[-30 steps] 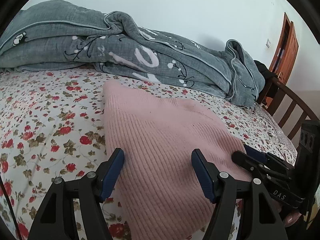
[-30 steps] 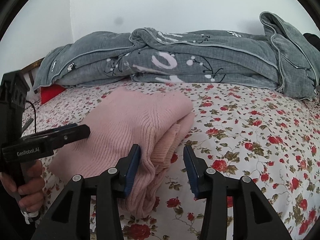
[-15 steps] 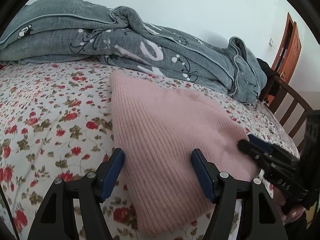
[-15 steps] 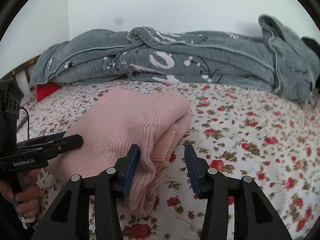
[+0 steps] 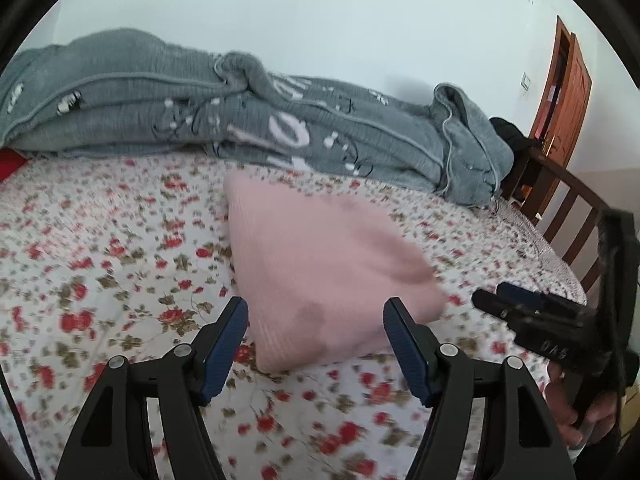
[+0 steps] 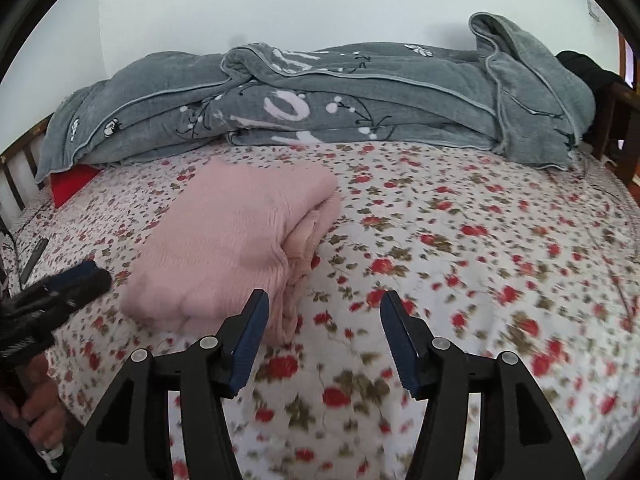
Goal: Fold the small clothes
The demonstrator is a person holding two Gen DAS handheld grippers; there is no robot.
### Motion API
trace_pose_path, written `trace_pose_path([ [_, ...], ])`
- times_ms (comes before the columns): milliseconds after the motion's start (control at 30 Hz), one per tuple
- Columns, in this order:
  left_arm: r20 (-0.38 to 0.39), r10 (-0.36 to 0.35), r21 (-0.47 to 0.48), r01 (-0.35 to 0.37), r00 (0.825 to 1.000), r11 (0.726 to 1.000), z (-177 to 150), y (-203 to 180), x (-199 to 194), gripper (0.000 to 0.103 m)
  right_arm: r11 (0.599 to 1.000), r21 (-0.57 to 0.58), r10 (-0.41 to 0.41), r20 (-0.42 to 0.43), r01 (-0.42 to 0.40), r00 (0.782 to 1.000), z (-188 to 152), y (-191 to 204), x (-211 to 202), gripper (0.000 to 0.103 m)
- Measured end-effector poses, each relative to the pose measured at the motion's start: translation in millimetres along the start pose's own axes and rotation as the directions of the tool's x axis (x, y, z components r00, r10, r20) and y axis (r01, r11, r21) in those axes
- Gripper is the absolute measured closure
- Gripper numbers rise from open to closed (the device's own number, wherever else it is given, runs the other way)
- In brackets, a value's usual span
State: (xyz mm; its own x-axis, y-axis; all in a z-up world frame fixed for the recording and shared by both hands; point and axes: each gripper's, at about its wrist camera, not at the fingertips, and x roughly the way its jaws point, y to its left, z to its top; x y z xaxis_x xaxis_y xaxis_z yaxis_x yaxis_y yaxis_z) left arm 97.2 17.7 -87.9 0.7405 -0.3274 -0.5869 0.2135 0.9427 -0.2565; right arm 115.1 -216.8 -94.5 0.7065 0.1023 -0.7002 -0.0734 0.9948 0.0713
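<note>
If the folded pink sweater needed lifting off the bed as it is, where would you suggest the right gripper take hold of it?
Probably at the stacked open edges of the pink sweater, on its right side facing the right gripper. Come in low from the right, along the floral sheet, so the open fingers close over all the layers together; the smooth top offers nothing to pinch.

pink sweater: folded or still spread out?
Folded. The pink sweater lies as a compact bundle on the floral bedsheet, stacked layers showing along its right edge; neither gripper touches it.
</note>
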Motion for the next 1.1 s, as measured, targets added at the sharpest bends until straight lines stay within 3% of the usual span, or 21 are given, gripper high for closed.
trace_pose_path([
  [67, -0.018, 0.051, -0.006, -0.051, 0.999, 0.999, 5.3, -8.7, -15.0, 0.034, 0.999, -0.018, -0.046, 0.008, 0.047, 0.999, 0.0, 3.2, -19.4, 0.046],
  [133, -0.049, 0.114, -0.01, -0.115, 0.992, 0.993, 8.2, -15.9, -27.3, 0.032, 0.997, -0.026, -0.069, 0.023, 0.069, 0.997, -0.5, 4.3, -39.9, 0.037],
  [200, -0.066, 0.135, -0.009, -0.136, 0.989, 0.991, 8.6, -20.8, -37.6, 0.029, 0.999, -0.02, -0.049, 0.049, 0.05, 0.998, -1.8, 2.3, -61.1, 0.017],
  [367, -0.059, 0.191, 0.024, -0.189, 0.98, 0.982, 7.1, -42.4, -71.0, 0.025, 0.998, 0.016, -0.061, 0.098, 0.06, 0.993, -6.7, -5.9, -112.2, 0.007],
  [633, 0.0, 0.215, 0.056, -0.215, 0.977, 0.975, 9.2, -72.2, -108.7, 0.02, 0.996, 0.009, -0.085, 0.129, 0.085, 0.988, -13.6, -10.2, -154.2, 0.001],
  [1100, 0.02, 0.235, 0.046, -0.236, 0.972, 0.971, 10.0, -77.7, -121.6, 0.02, 0.994, -0.02, -0.103, 0.129, 0.106, 0.986, -18.8, -5.7, -161.9, 0.001],
])
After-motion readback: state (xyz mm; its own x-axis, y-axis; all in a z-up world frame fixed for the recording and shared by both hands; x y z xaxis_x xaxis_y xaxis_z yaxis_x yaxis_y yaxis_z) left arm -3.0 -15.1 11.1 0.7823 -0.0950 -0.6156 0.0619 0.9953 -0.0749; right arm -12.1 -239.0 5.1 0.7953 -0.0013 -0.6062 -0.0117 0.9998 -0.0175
